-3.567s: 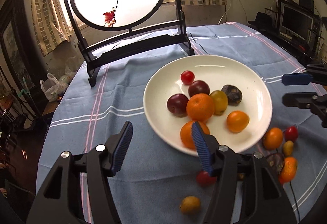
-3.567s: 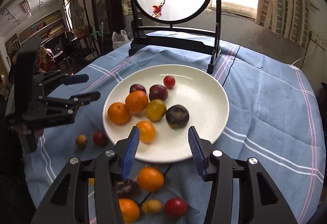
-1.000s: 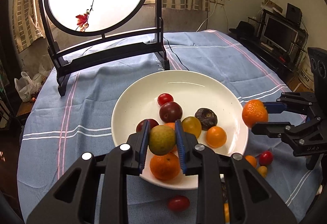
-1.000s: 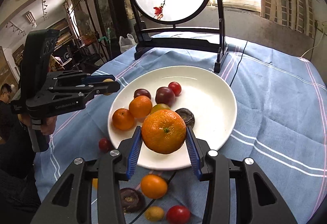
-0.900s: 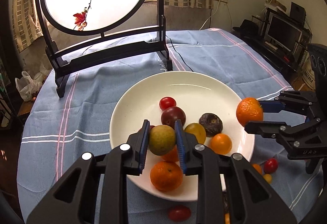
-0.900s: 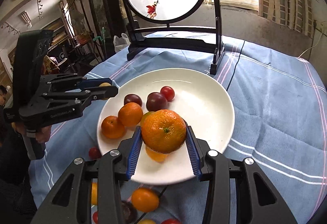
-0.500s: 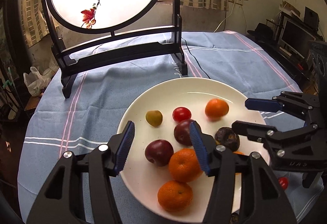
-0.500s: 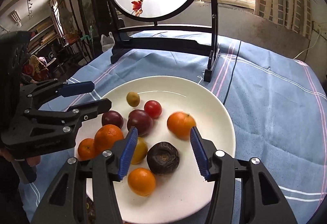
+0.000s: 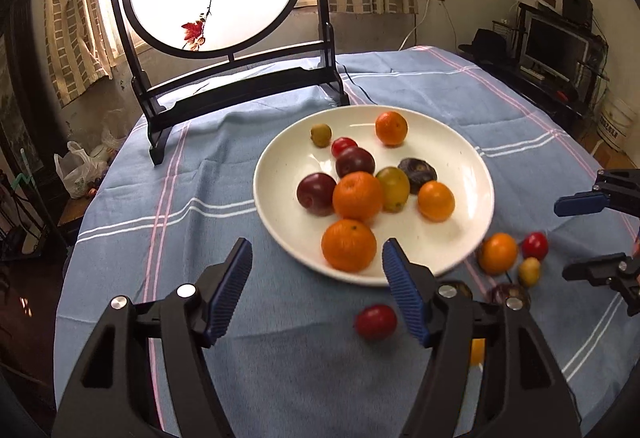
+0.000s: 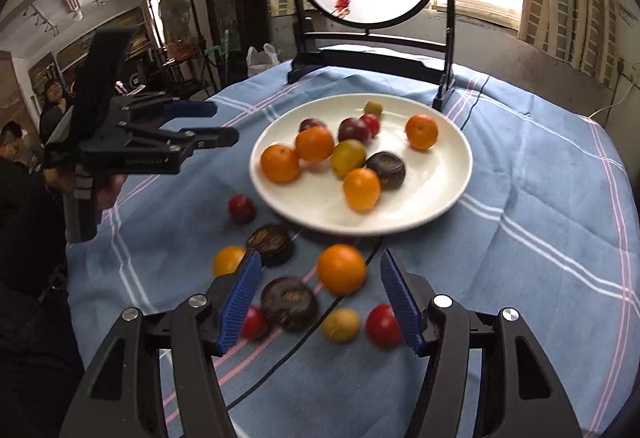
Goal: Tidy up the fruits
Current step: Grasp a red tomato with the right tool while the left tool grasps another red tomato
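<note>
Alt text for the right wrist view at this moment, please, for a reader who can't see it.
The right gripper hangs open and empty over loose fruit on a blue tablecloth, nearest an orange. Beyond, a white plate holds more fruit. The left gripper, also open and empty, enters from the left.

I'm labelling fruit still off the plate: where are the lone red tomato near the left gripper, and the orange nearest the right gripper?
red tomato (image 9: 376, 321), left wrist view, middle of its skin.
orange (image 10: 341, 269), right wrist view, centre of its peel.
</note>
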Available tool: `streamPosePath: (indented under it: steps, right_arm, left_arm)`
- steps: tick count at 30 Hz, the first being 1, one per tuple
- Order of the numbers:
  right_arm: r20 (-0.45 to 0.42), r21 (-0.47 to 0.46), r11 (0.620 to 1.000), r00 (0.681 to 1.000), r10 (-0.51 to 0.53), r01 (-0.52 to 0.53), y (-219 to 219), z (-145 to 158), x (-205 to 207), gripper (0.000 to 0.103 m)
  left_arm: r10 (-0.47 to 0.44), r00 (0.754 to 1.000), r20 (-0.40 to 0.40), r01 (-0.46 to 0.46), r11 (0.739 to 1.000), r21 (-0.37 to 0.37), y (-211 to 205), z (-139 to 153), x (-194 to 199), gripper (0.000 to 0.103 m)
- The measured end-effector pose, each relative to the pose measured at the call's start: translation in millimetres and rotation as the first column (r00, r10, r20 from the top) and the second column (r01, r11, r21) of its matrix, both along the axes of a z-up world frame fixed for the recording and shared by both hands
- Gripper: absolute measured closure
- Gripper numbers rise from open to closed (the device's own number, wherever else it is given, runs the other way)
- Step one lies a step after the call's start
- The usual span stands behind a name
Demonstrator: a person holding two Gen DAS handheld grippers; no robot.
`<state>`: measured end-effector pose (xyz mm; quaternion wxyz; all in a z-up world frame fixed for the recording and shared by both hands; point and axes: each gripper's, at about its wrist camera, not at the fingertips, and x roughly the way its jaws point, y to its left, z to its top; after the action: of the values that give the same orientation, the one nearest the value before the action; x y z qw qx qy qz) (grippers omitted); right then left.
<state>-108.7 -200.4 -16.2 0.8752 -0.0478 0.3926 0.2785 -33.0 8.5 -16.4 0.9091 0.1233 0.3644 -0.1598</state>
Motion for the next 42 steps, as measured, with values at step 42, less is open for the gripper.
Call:
streamPosePath:
  steps: [42]
  right_arm:
    - [-0.021, 0.042, 0.999, 1.000, 0.016, -0.015, 5, 5, -5, 0.075]
  left_arm:
    - [-0.109, 0.994, 0.013, 0.109, 0.994, -0.020, -31, 12, -4, 0.075]
